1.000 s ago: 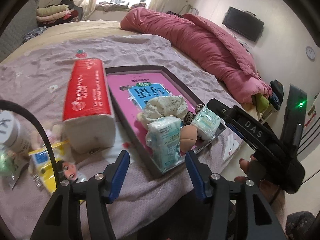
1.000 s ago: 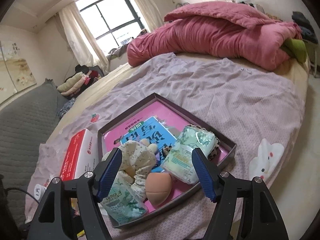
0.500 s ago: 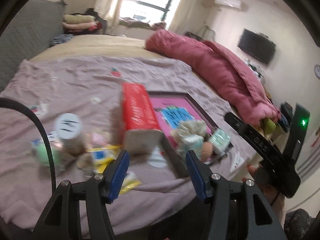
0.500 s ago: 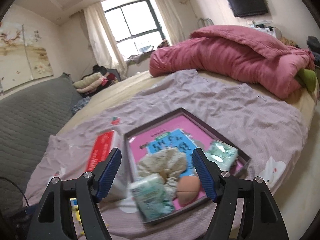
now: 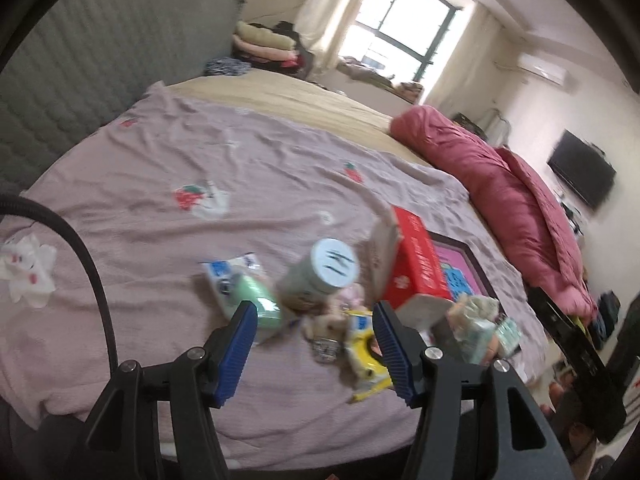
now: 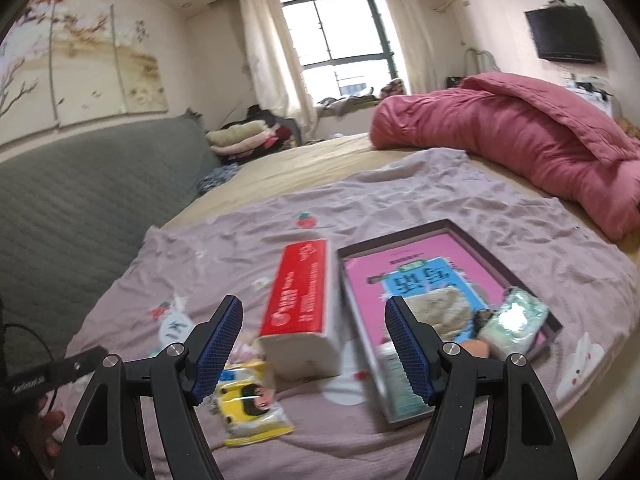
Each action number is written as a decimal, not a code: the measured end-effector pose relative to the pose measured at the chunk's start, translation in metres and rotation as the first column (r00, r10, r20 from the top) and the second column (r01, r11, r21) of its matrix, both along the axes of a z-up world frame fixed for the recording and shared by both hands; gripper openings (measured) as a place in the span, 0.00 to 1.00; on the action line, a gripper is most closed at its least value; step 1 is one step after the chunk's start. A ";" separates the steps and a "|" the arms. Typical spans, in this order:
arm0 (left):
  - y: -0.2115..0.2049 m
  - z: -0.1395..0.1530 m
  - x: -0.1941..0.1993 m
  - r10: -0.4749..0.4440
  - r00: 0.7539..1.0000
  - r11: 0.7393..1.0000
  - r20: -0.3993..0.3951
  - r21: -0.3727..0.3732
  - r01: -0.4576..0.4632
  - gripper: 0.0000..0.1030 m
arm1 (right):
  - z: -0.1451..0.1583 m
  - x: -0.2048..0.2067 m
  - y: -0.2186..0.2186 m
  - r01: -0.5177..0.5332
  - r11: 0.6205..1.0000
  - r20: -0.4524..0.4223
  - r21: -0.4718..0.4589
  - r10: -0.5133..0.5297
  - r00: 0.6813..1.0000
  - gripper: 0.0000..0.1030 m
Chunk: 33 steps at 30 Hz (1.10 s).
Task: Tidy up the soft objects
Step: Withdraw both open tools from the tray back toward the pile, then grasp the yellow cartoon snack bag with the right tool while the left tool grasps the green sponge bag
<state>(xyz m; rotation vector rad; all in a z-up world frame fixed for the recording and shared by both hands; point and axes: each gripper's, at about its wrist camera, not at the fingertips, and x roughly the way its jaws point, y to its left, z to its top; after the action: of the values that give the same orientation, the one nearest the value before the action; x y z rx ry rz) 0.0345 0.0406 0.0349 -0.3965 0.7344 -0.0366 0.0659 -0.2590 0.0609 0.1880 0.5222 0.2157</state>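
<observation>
Soft packets (image 5: 256, 300) lie loose on the bed just left of the red tissue pack (image 5: 416, 264); your left hand-held gripper (image 5: 312, 344), wide and empty, is nearer than the right hand-held gripper (image 6: 312, 350), equally wide, empty.

A: What's in the dark-rimmed tray (image 6: 460, 227)?
B: At its near end a crumpled cream cloth (image 6: 436, 310), a pale green tissue pack (image 6: 514, 322), a peach sponge (image 6: 474, 347) and another soft pack (image 6: 398, 384), all crowded together.

A: And outside it?
B: A red-and-white tissue brick (image 6: 300, 300) lies along the tray's left side. Near it on the bed sit a yellow packet (image 6: 250, 408), a green pack (image 5: 256, 300) and a blurred white-lidded jar (image 5: 320, 276).
</observation>
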 end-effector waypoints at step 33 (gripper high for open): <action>0.031 -0.097 0.066 0.053 0.985 0.998 -0.162 0.032 -0.048 0.59 | -0.133 0.054 0.118 -0.277 0.947 -0.418 -0.166 0.187 0.889 0.73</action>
<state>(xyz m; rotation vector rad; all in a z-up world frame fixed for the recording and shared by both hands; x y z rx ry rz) 0.1006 0.0718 -0.0620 -0.3941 0.8851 0.0543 0.1203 -0.1412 -0.0723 -0.0543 0.9728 0.3559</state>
